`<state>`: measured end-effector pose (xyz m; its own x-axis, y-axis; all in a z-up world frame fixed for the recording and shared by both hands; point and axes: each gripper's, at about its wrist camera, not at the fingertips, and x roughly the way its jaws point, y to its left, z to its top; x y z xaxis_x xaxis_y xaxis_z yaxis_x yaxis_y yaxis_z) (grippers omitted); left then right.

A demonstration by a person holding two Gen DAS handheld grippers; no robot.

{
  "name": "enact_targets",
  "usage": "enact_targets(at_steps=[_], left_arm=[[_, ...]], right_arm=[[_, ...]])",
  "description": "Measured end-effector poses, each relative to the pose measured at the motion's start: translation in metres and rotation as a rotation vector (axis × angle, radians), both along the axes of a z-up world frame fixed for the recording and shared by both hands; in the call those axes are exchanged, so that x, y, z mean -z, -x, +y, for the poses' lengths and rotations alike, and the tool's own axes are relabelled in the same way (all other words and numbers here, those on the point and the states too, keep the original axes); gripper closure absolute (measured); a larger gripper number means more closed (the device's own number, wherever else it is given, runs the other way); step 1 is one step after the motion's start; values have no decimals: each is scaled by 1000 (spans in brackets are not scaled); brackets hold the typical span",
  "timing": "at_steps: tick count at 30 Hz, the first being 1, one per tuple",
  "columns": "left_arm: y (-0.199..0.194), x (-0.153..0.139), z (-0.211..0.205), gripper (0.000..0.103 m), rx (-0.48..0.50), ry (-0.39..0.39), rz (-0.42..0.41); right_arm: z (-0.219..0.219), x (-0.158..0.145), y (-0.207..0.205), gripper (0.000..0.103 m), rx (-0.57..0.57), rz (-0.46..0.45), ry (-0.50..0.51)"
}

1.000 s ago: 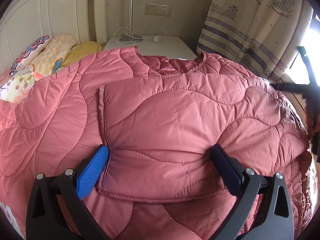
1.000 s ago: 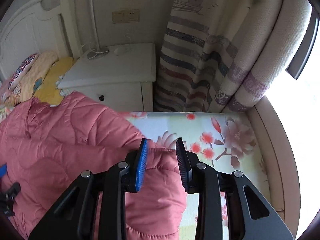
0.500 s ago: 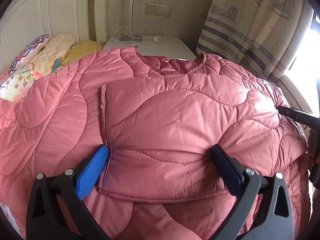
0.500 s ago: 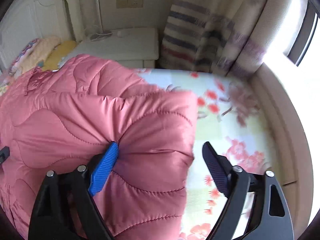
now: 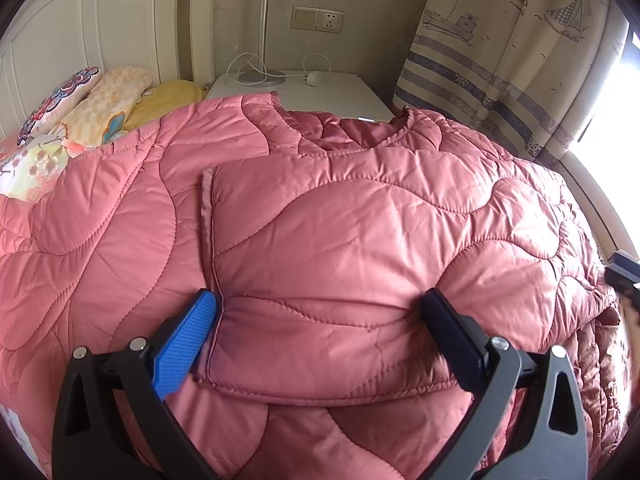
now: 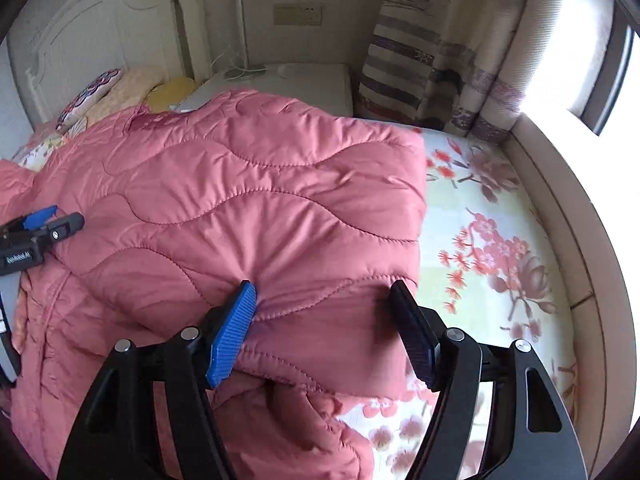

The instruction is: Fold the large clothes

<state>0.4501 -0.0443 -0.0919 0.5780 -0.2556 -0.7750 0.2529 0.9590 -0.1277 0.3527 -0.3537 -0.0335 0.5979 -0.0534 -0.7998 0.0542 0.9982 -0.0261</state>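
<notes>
A large pink quilted jacket (image 5: pixel 340 220) lies spread on the bed, collar toward the nightstand. My left gripper (image 5: pixel 320 300) stands open on it, with a folded-over panel lying between the wide-set fingers. In the right wrist view the jacket (image 6: pixel 240 200) has its right side folded inward. My right gripper (image 6: pixel 322 288) straddles the lower edge of that fold, and its jaws are closing with the padded fabric between them, not clamped. The left gripper (image 6: pixel 40 232) shows at the far left of that view.
Floral bed sheet (image 6: pixel 480 240) lies bare to the right of the jacket, bounded by the padded bed rim (image 6: pixel 568 208). Pillows (image 5: pixel 100 96) sit by the headboard. A white nightstand (image 5: pixel 328 88) with cables and a striped curtain (image 5: pixel 500 60) stand behind.
My right gripper let go of the pinched jacket edge, opened wide and moved left over the jacket, which now lies folded inward. The left gripper has not moved.
</notes>
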Motion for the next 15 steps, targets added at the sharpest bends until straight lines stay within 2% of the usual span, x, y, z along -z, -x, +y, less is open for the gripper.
enact_targets(at_steps=[3, 6, 9, 12, 13, 15], left_arm=[[1, -1, 0, 2, 1, 1, 0], [1, -1, 1, 2, 0, -7, -3], [15, -10, 12, 2, -32, -20, -16], [54, -34, 60, 2, -89, 67, -96], [65, -41, 77, 2, -108, 91, -123], [91, -55, 131, 2, -188, 165, -196]], right_arm=[[13, -39, 34, 33, -4, -138, -36], [42, -51, 49, 25, -33, -180, -77], [82, -34, 46, 19, -75, -147, 6], [105, 7, 31, 18, -90, -59, 124], [108, 27, 27, 15, -88, -20, 157], [97, 24, 30, 15, -81, -27, 98]])
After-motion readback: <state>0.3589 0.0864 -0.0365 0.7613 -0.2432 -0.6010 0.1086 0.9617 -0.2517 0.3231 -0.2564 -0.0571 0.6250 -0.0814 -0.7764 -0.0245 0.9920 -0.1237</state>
